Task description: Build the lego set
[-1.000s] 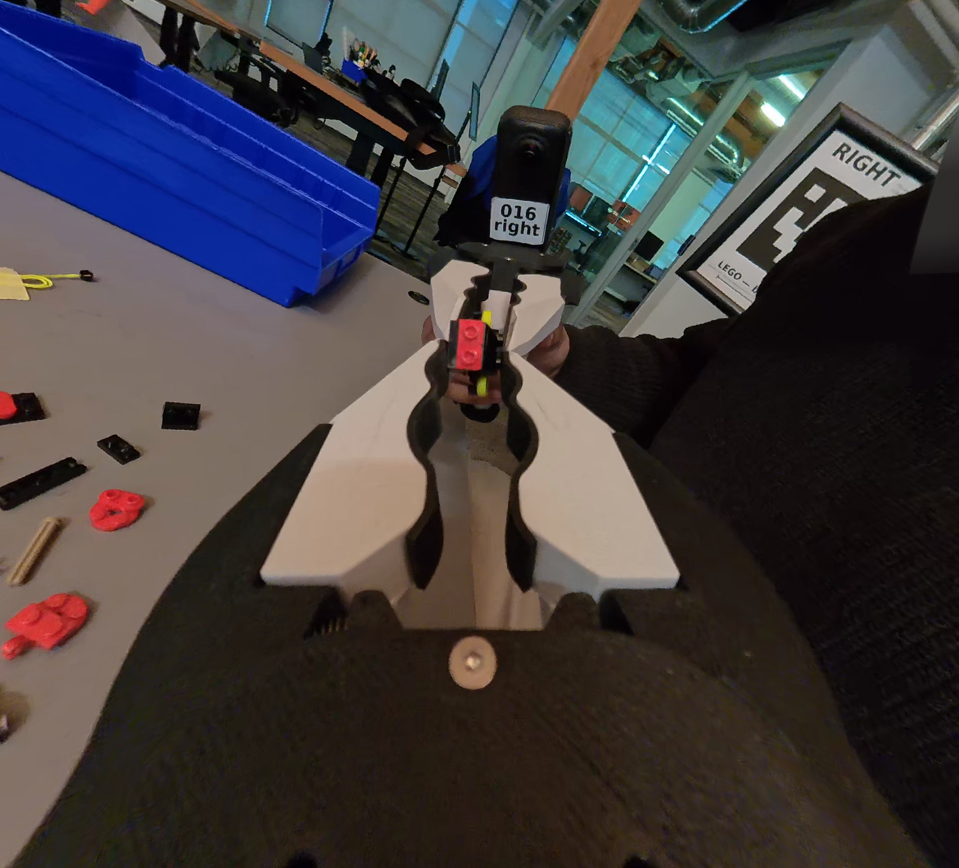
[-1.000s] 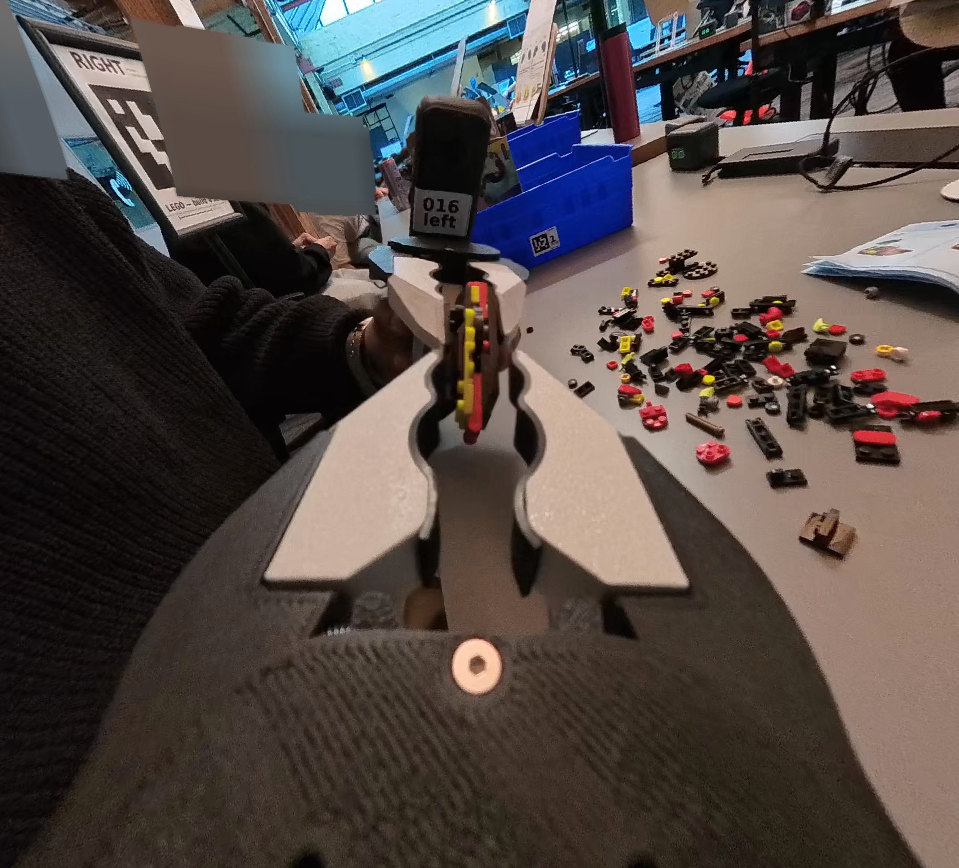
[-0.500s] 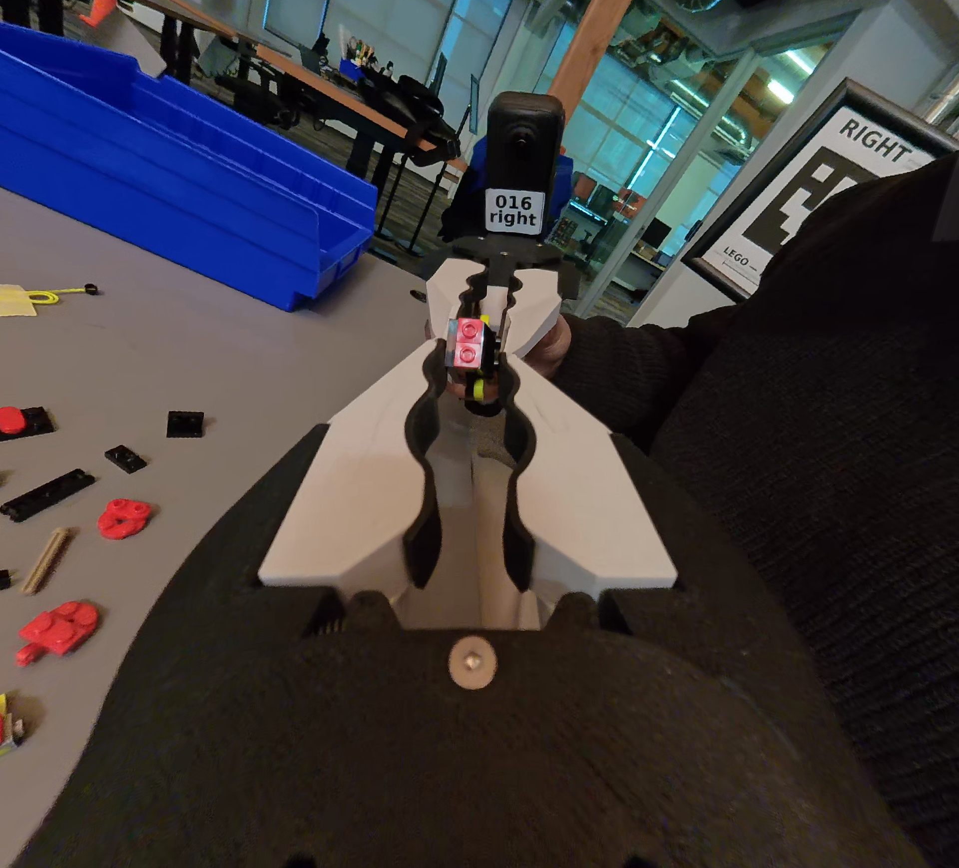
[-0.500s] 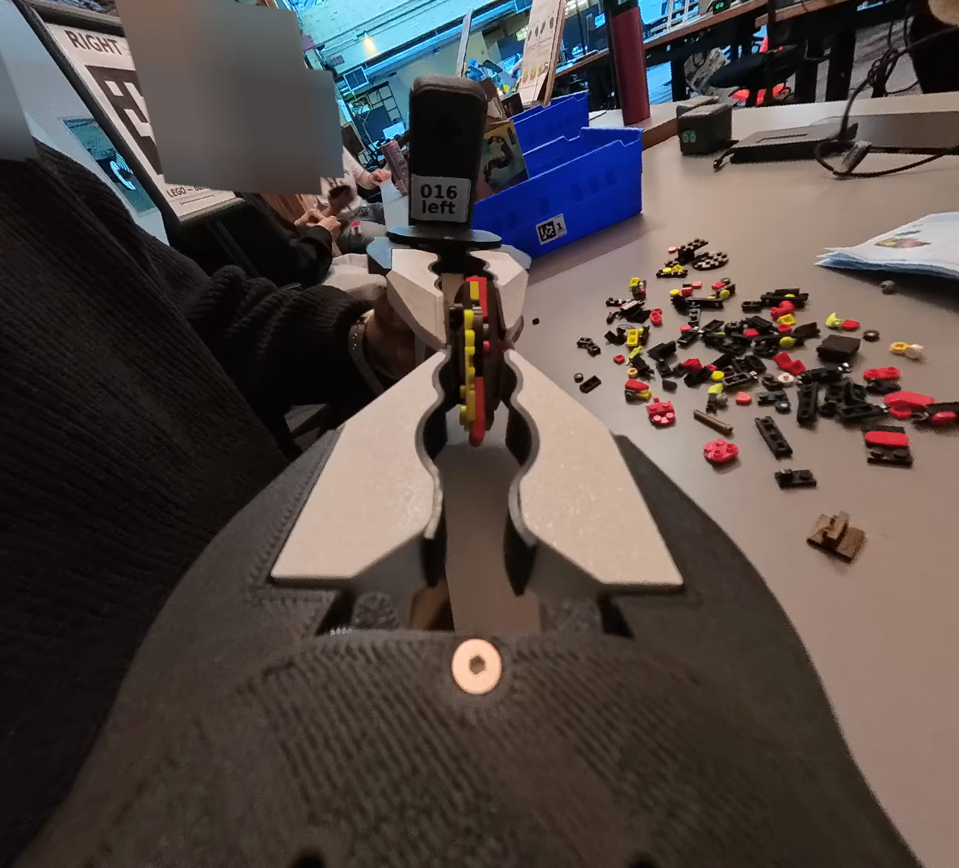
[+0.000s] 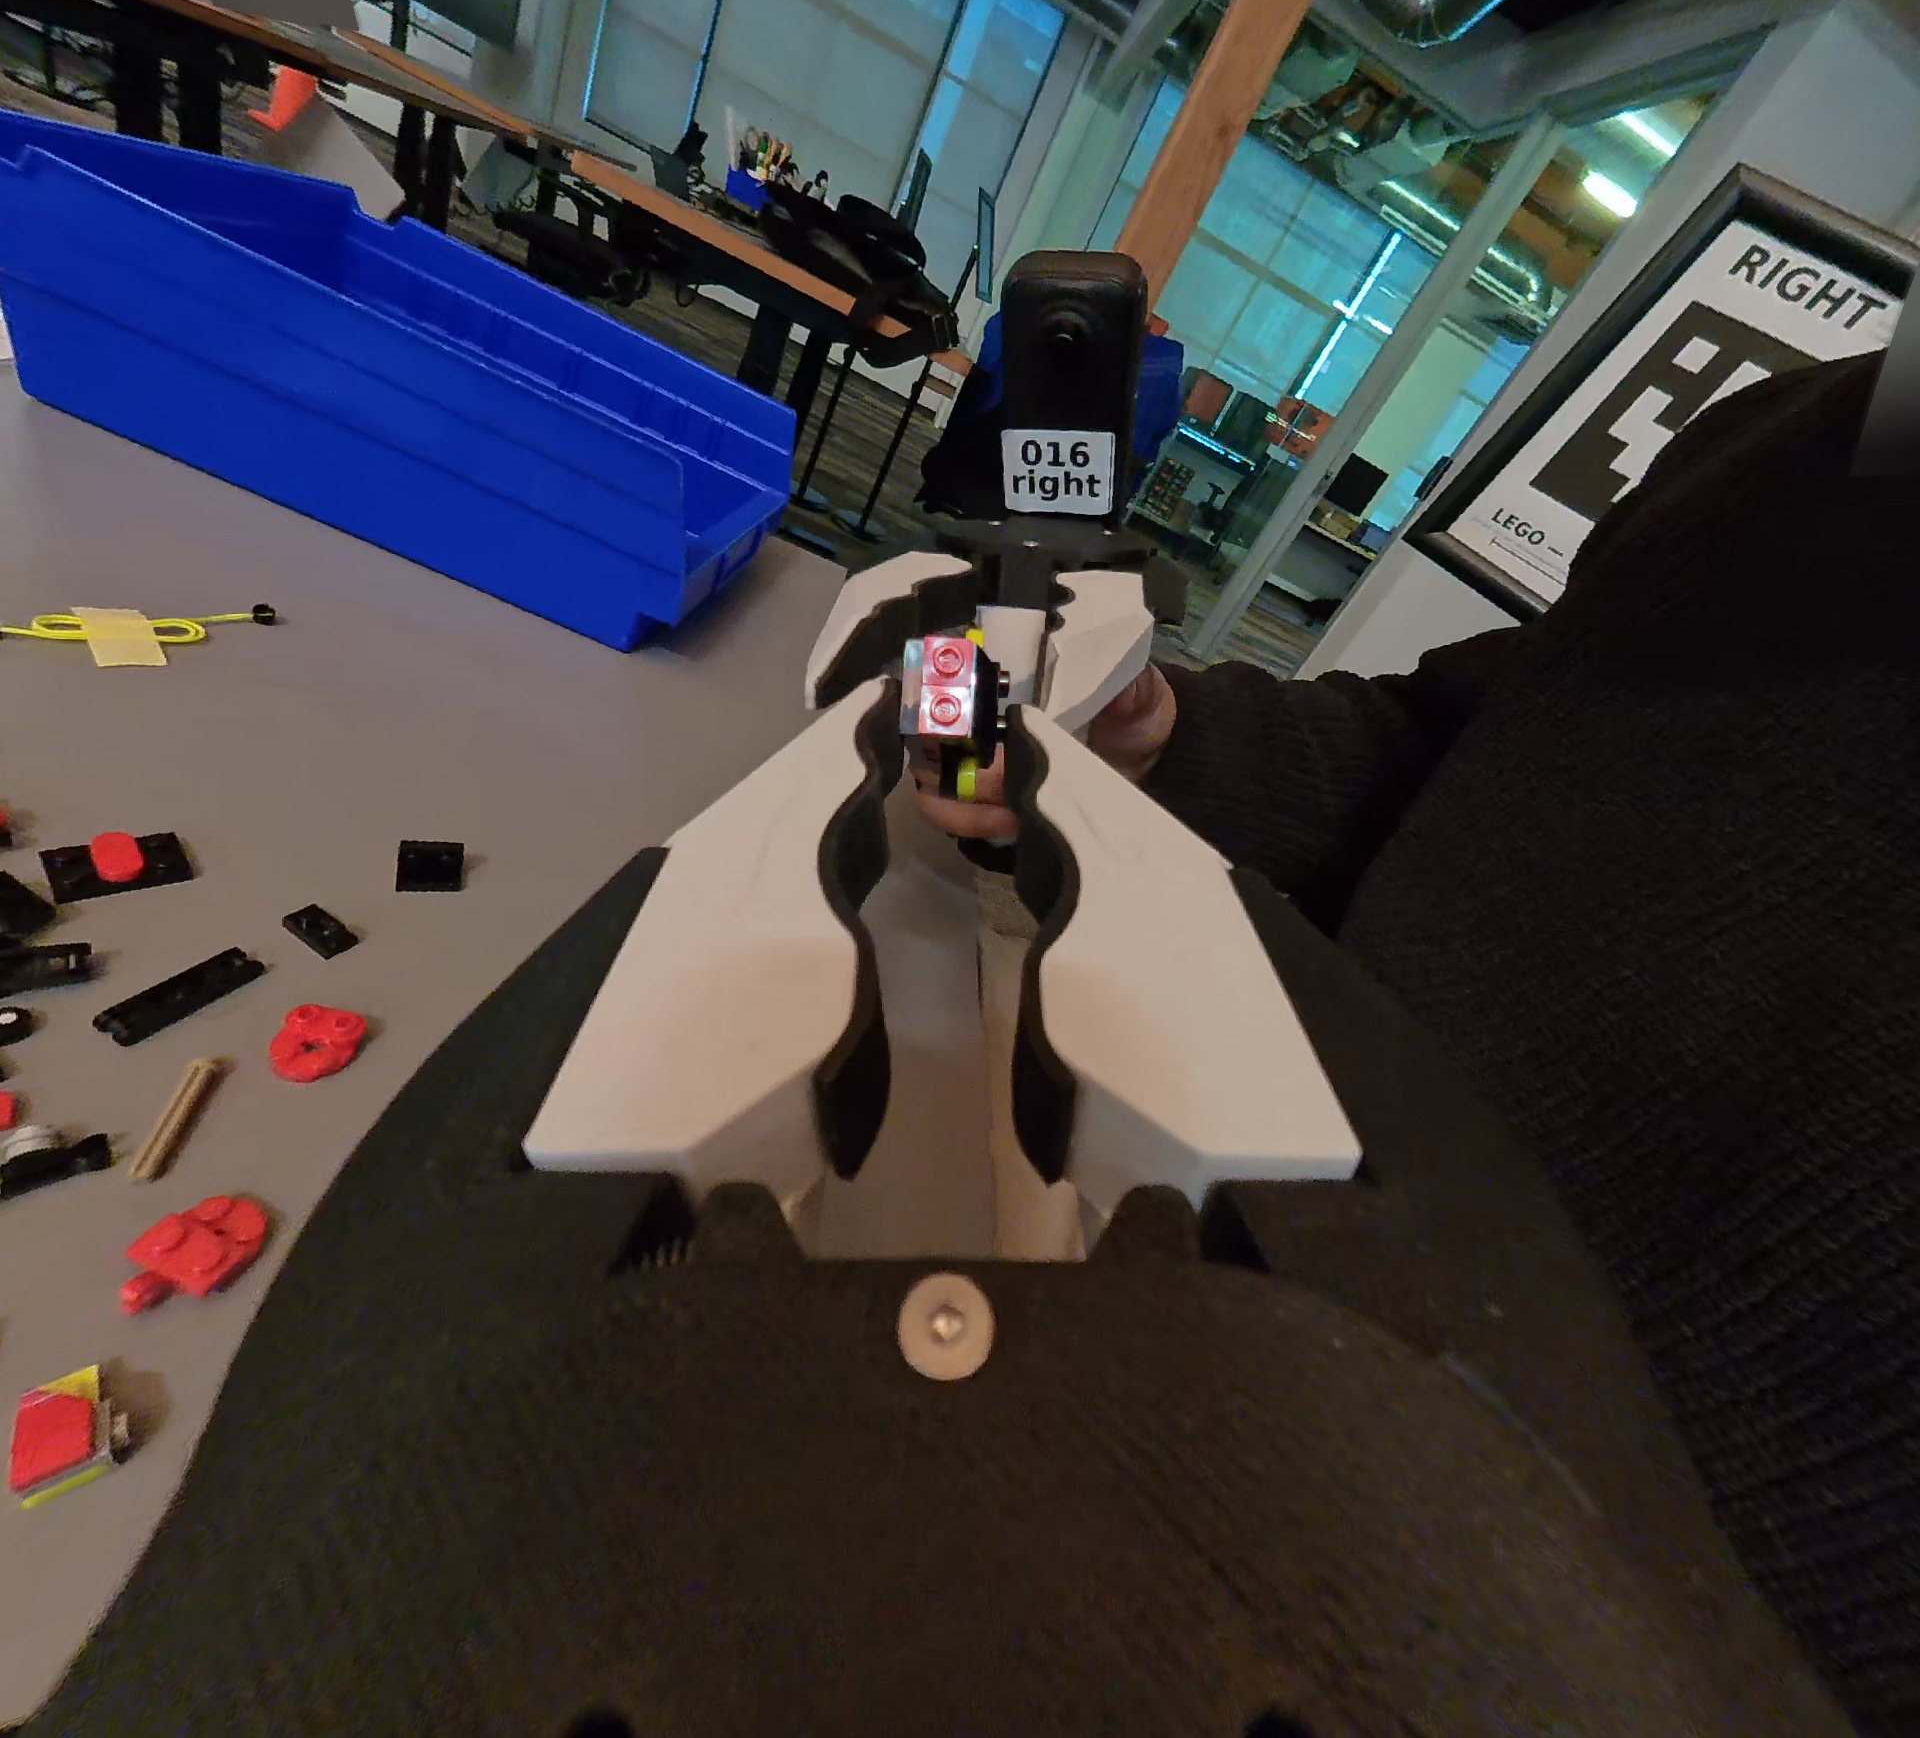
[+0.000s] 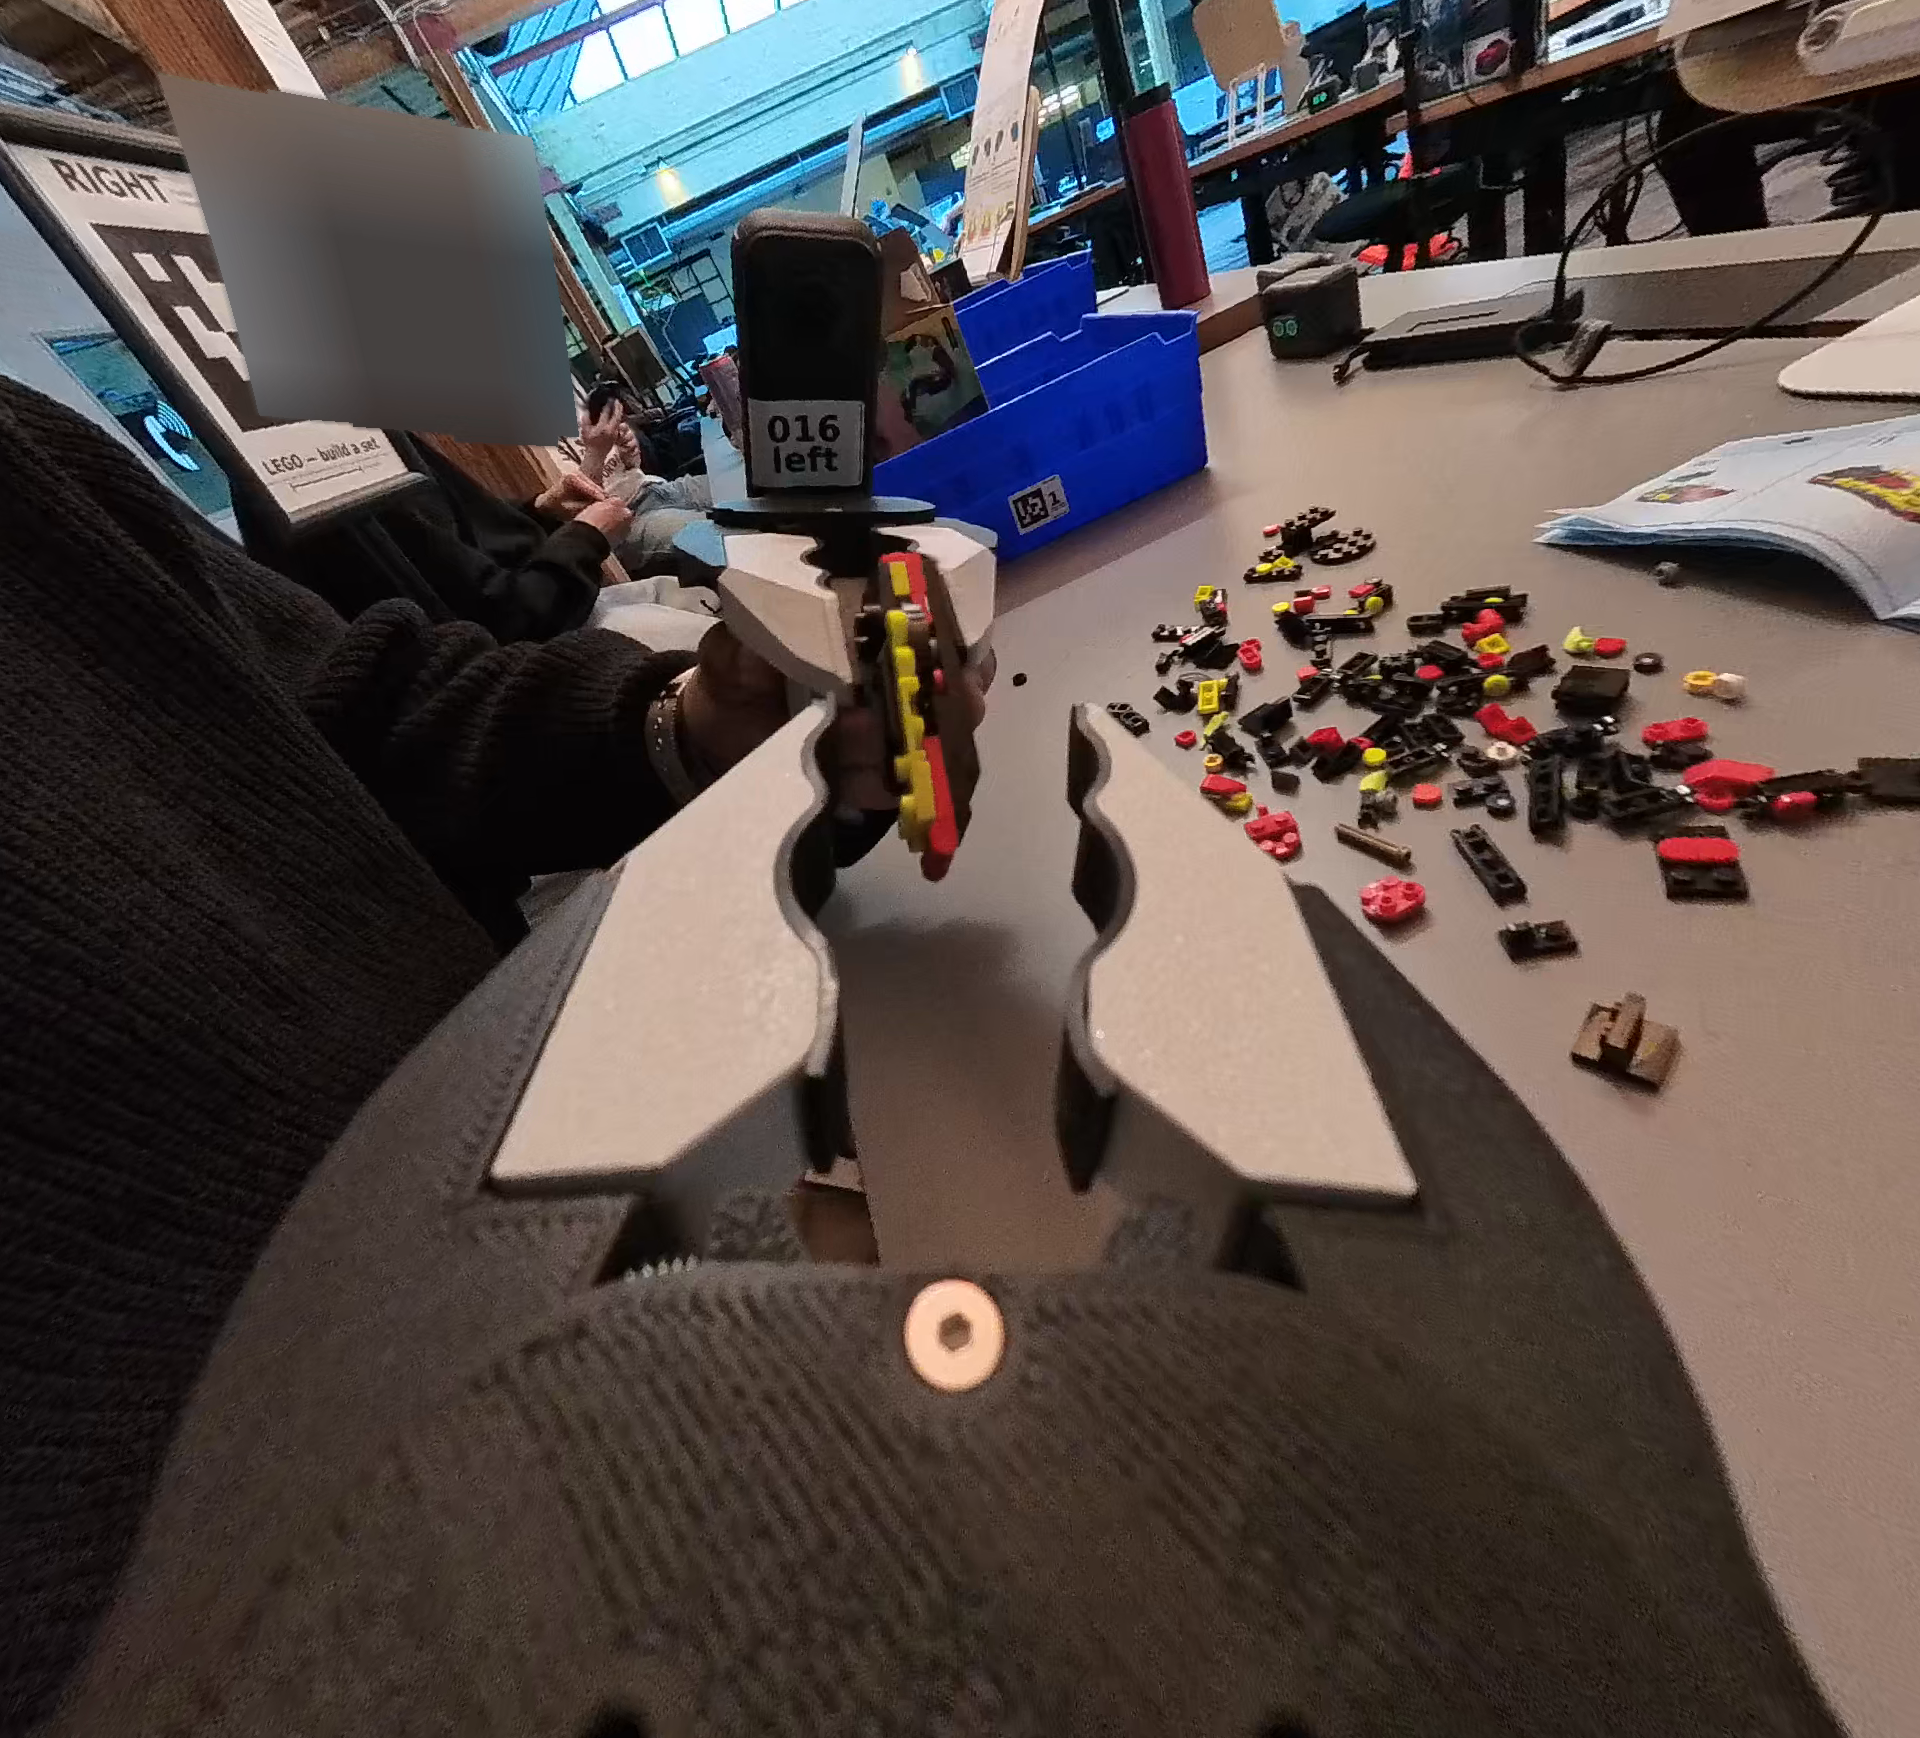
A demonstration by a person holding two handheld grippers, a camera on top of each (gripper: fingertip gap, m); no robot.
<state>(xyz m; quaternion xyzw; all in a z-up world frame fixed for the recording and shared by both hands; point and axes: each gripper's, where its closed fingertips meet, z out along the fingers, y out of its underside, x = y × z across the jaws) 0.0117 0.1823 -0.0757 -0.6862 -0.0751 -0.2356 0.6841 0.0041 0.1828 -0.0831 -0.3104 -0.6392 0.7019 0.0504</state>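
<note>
A grey counter (image 6: 1558, 1169) in an open workshop with tall windows and wooden posts carries a loose scatter of small black, red and yellow plastic bricks (image 6: 1455, 732). A long blue plastic bin (image 5: 364, 400) sits at its far edge, and a light-blue printed booklet (image 6: 1766, 504) lies beyond the scatter.

Above the counter's near edge the left gripper (image 5: 951, 732) is pinched narrow on the partly built model of red, yellow and brown bricks (image 6: 920, 722). Its two white fingers (image 5: 748, 940) press the model's sides, and a red end with two studs faces the left wrist camera. In the right wrist view the model stands nearly upright, tilted slightly.

The right gripper (image 6: 951, 732) faces it with its jaws spread wide and holds nothing. One grey finger (image 6: 707, 940) lies just beside the model, the other well apart from it. Black knitted sleeves (image 5: 1558, 961) frame both views.
</note>
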